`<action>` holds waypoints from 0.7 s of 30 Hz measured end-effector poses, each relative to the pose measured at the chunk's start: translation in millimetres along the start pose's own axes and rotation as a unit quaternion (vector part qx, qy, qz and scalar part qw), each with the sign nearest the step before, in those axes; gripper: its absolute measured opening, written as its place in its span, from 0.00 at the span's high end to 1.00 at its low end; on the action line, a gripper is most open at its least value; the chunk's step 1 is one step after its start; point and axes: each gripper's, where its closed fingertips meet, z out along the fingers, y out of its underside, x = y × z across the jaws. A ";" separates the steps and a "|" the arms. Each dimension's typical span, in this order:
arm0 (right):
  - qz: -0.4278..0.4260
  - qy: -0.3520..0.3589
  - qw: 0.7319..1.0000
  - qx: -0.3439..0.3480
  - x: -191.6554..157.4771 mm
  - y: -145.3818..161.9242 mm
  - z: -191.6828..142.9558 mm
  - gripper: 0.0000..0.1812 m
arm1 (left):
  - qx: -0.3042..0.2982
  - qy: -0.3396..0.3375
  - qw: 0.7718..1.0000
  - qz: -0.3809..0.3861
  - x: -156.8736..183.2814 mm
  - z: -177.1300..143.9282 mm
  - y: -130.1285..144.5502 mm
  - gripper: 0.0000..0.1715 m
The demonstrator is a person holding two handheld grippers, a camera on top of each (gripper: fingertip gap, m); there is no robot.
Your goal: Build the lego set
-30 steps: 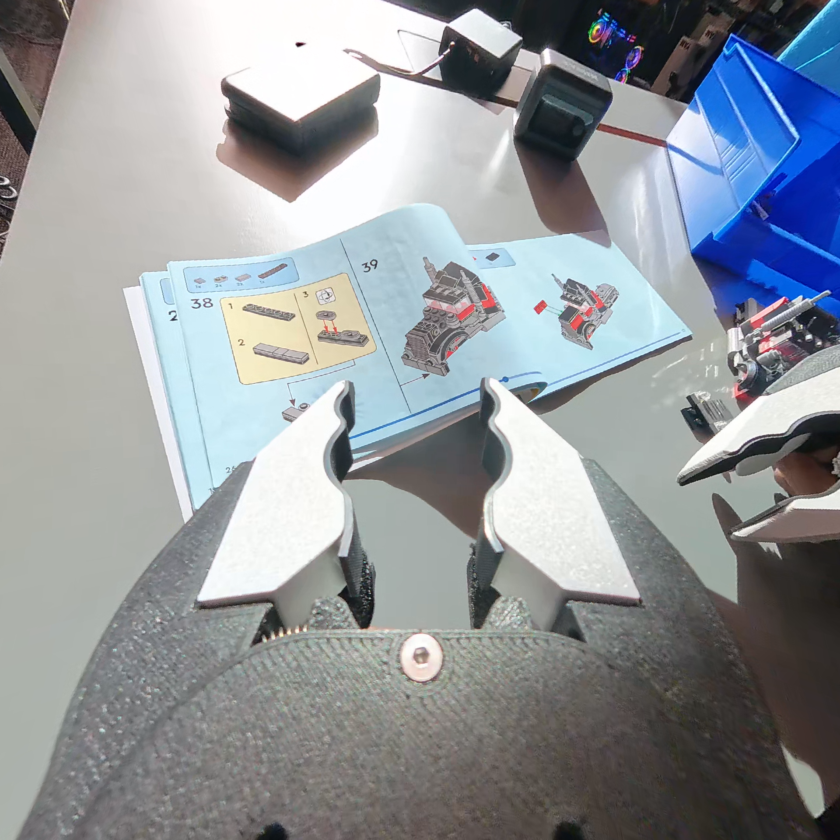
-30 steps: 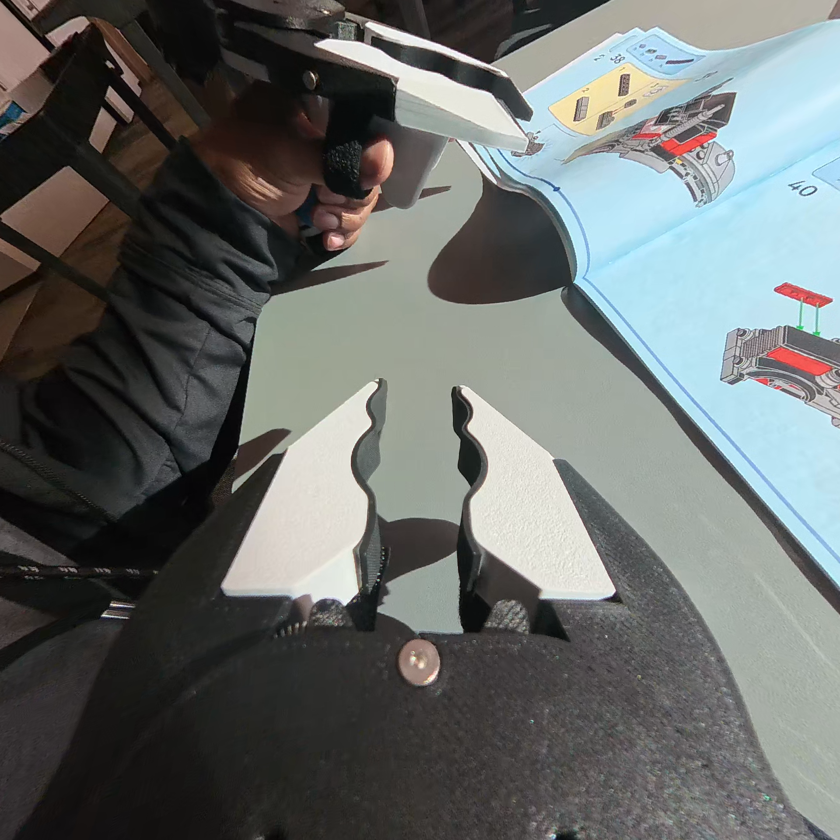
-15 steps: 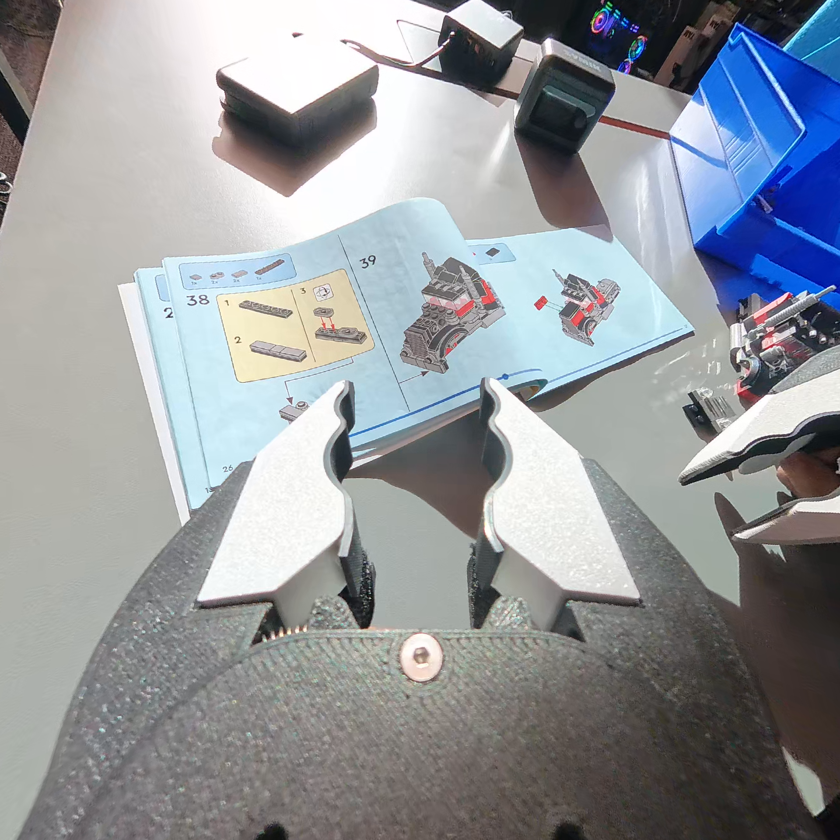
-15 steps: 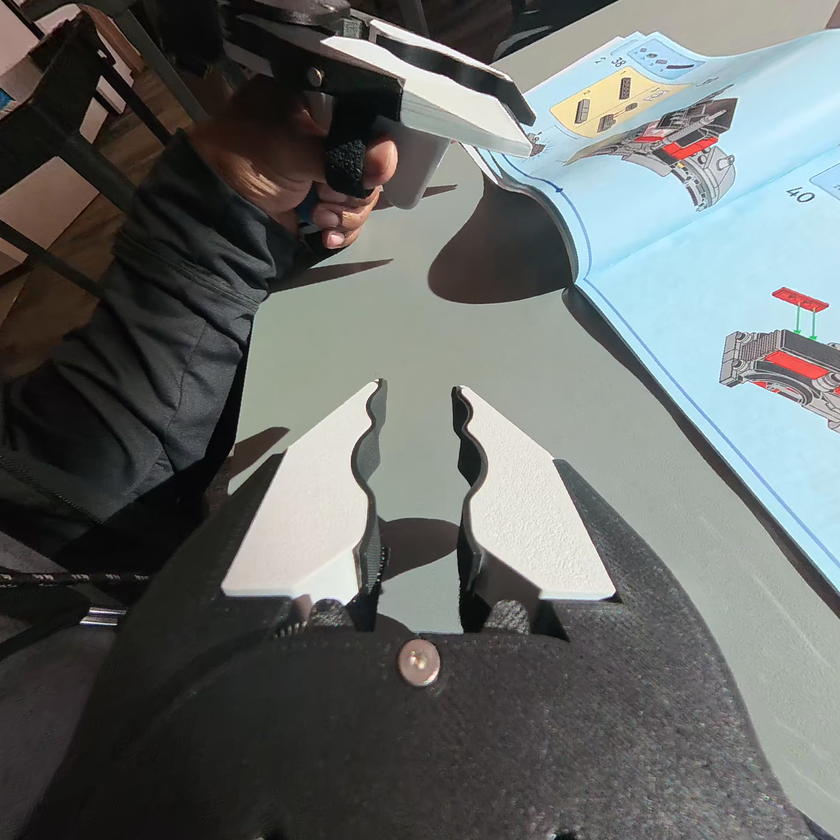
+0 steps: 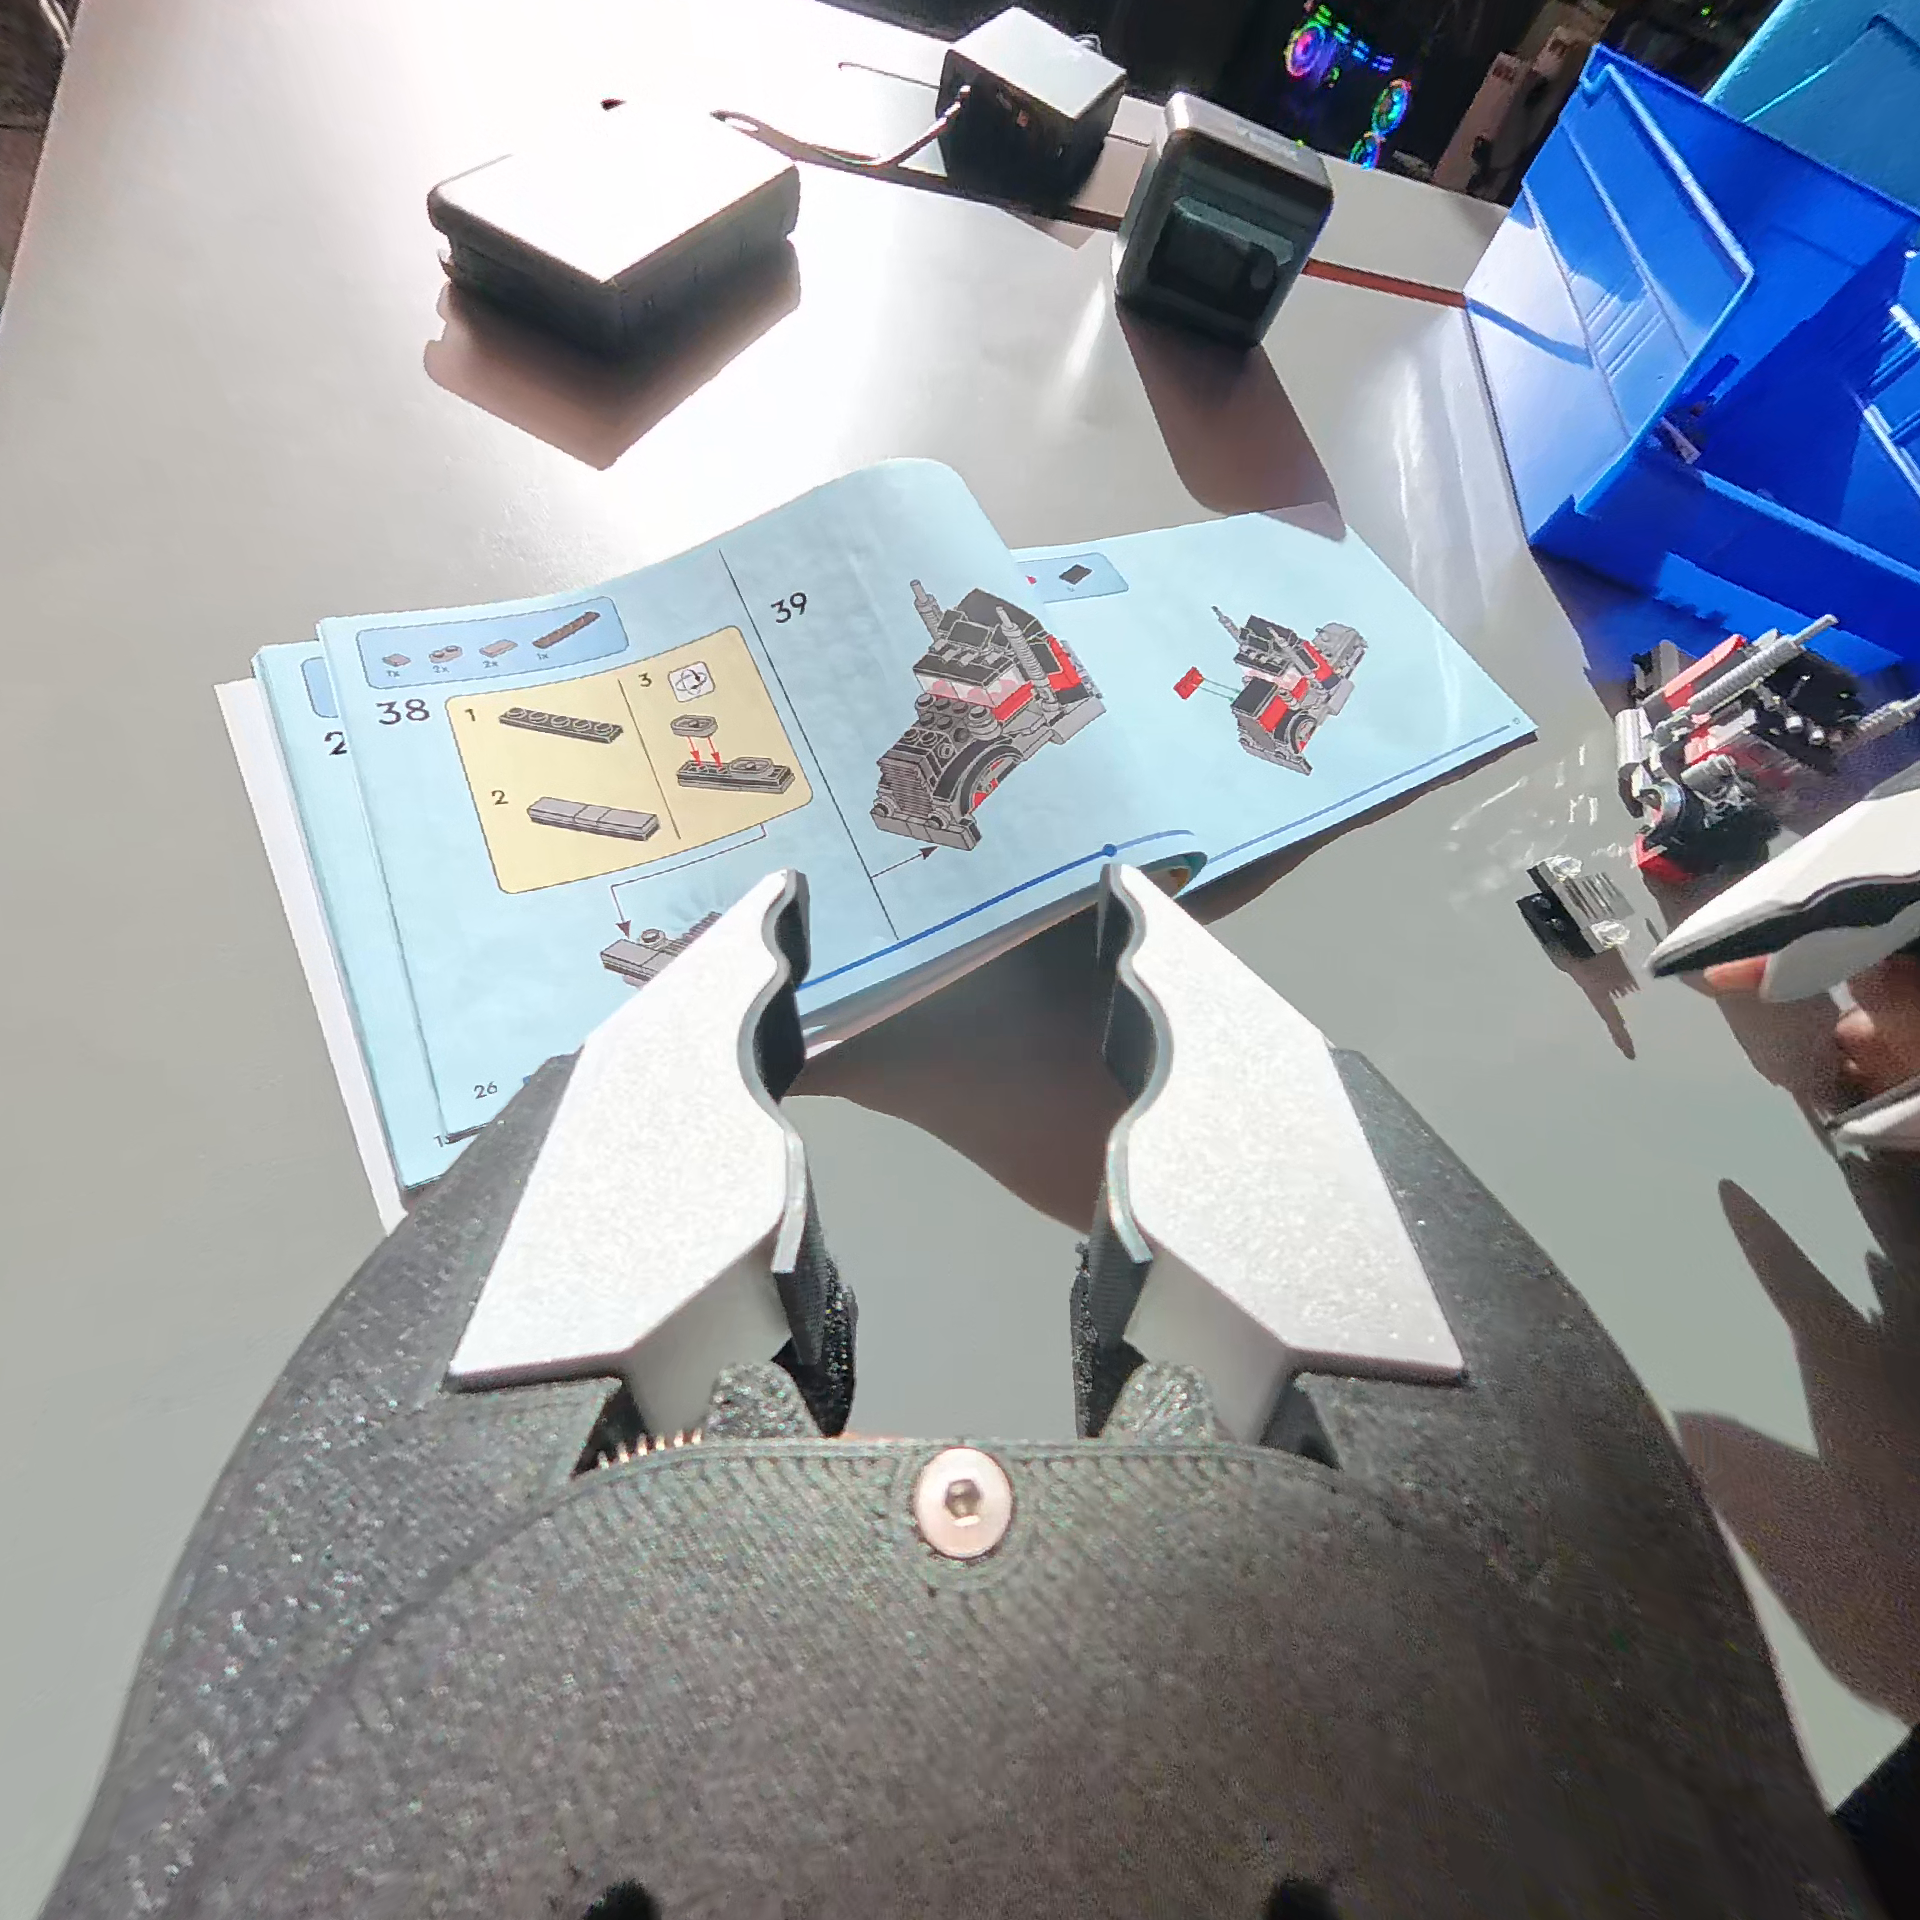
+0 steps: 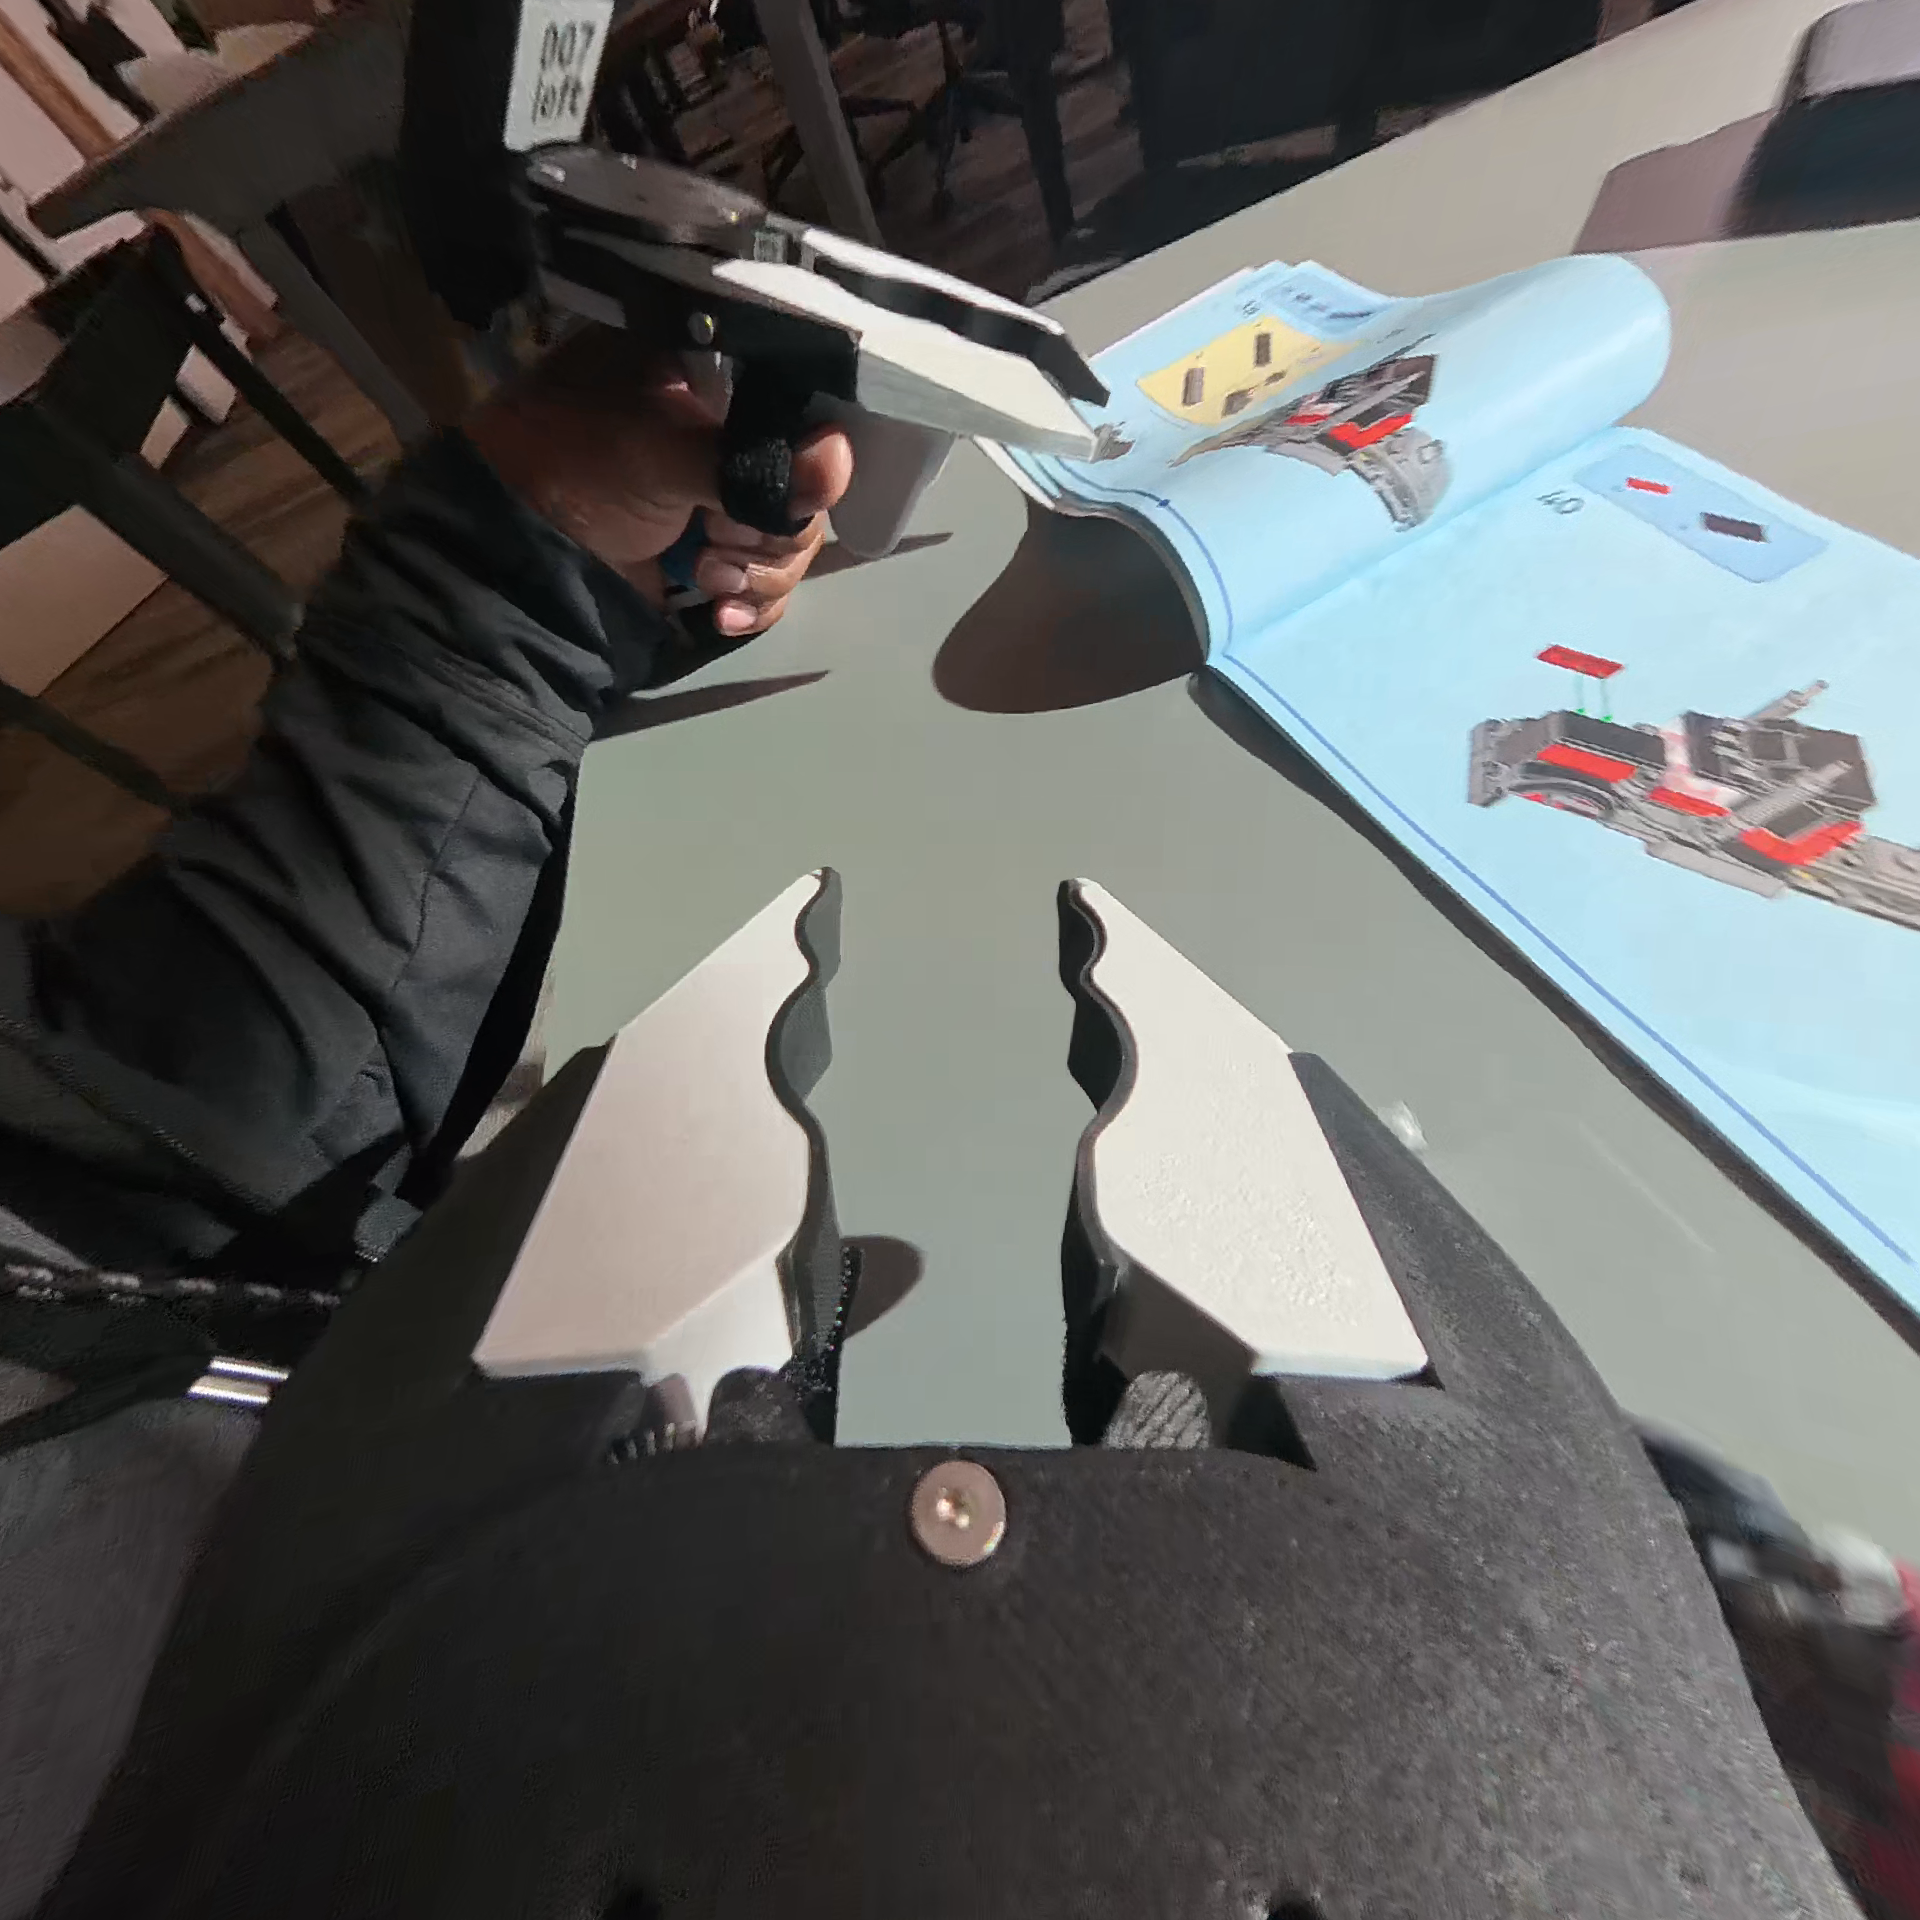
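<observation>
Left wrist view: grey tabletop (image 5: 187, 436), blue bin (image 5: 1704, 343) far right, open instruction booklet (image 5: 582, 790) mid-table, part-built lego truck (image 5: 1725, 769) near the bin with loose bricks (image 5: 1574, 904) beside. Left claw (image 5: 948, 888) spread wide, empty, over booklet's near edge. Right claw (image 6: 943, 883) parted, empty, above bare tabletop.

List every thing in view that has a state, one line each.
left gripper: open, empty, held over the booklet's near edge
right gripper: open, empty, above bare table
instruction booklet: open, one page curling up
lego truck: partly built, on the table
blue bin: open-topped, contents not visible
small loose piece: unattached, beside the truck
</observation>
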 end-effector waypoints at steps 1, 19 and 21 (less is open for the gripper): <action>0.002 0.008 1.000 0.012 1.2 -0.2 -8.1 0.76 | 0.000 0.005 1.000 0.003 1.9 -0.4 0.2 0.67; -0.014 0.101 0.995 0.024 25.0 20.4 -53.3 0.76 | -0.052 0.025 0.997 0.052 19.3 -16.1 15.3 0.67; -0.010 0.100 0.995 0.025 25.5 20.5 -53.7 0.76 | -0.060 0.031 0.996 0.055 21.4 -17.4 18.8 0.68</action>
